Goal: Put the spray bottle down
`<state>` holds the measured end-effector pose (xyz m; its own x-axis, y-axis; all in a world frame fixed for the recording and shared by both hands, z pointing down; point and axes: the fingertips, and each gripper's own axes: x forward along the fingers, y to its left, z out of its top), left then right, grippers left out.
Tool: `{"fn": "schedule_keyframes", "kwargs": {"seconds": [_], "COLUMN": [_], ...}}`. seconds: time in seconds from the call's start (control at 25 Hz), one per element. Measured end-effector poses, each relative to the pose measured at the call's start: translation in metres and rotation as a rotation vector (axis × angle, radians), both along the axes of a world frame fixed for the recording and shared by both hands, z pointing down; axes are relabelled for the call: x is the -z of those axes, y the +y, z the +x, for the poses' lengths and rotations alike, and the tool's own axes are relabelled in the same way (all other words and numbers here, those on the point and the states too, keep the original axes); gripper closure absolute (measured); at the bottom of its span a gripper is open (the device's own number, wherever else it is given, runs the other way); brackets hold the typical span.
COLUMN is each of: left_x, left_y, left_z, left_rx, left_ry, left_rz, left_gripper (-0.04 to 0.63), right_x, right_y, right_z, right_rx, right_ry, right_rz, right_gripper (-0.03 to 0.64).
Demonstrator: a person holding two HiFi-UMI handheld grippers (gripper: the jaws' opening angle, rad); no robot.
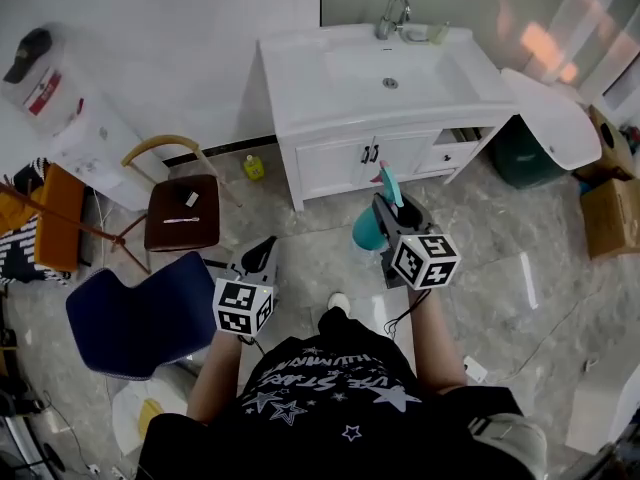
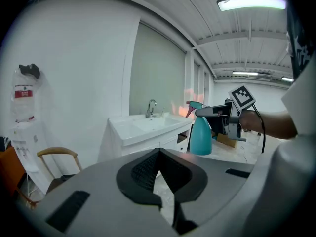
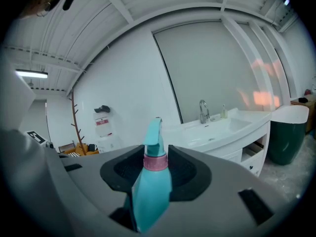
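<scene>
A teal spray bottle (image 1: pixel 366 230) with a pink collar hangs in the air in front of the person, over the tiled floor. My right gripper (image 1: pixel 392 211) is shut on its neck; in the right gripper view both pads press the collar of the spray bottle (image 3: pixel 153 181) and the trigger head rises above my right gripper (image 3: pixel 156 154). The left gripper view shows that bottle (image 2: pixel 201 135) upright at the right. My left gripper (image 1: pixel 264 251) is held lower left of it, and its tips (image 2: pixel 159 152) meet with nothing between them.
A white vanity (image 1: pixel 300 78) with basin and tap stands ahead against the wall. A brown-seated wooden chair (image 1: pixel 182 213) and a blue chair (image 1: pixel 140 313) are on the left. A small yellow bottle (image 1: pixel 254 168) sits on the floor. A green bin (image 1: pixel 525 153) and a cardboard box (image 1: pixel 610 213) stand on the right.
</scene>
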<state>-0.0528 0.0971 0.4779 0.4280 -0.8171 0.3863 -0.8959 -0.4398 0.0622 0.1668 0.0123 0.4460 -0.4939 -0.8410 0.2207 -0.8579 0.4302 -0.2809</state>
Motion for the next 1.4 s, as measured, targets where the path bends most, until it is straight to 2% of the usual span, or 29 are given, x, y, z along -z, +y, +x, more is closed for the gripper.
{"fn": "schedule_keyframes", "kwargs": {"seconds": [0.28, 0.64, 0.92, 1.4], "left_x": [0.005, -0.002, -0.01, -0.021], "left_y": [-0.073, -0.118, -0.199, -0.389], "left_z": [0.022, 0.013, -0.023, -0.102], "left_rx": [0.071, 0.095, 0.092, 0.067], "left_ry": [-0.011, -0.016, -0.007, 0.005], "left_rz": [0.013, 0.005, 0.005, -0.034], "left_gripper": [0.58, 0.58, 0.58, 0.58], "right_x": [-0.001, -0.011, -0.018, -0.016], "right_y": [-0.079, -0.13, -0.203, -0.391], "right_z": [0.027, 0.013, -0.021, -0.124], "right_rx": [0.044, 0.069, 0.061, 0.06], "right_ry": [0.008, 0.0, 0.012, 0.036], "right_rz": [0.004, -0.011, -0.009, -0.009], "right_gripper": [0.457, 0.457, 0.457, 0.457]}}
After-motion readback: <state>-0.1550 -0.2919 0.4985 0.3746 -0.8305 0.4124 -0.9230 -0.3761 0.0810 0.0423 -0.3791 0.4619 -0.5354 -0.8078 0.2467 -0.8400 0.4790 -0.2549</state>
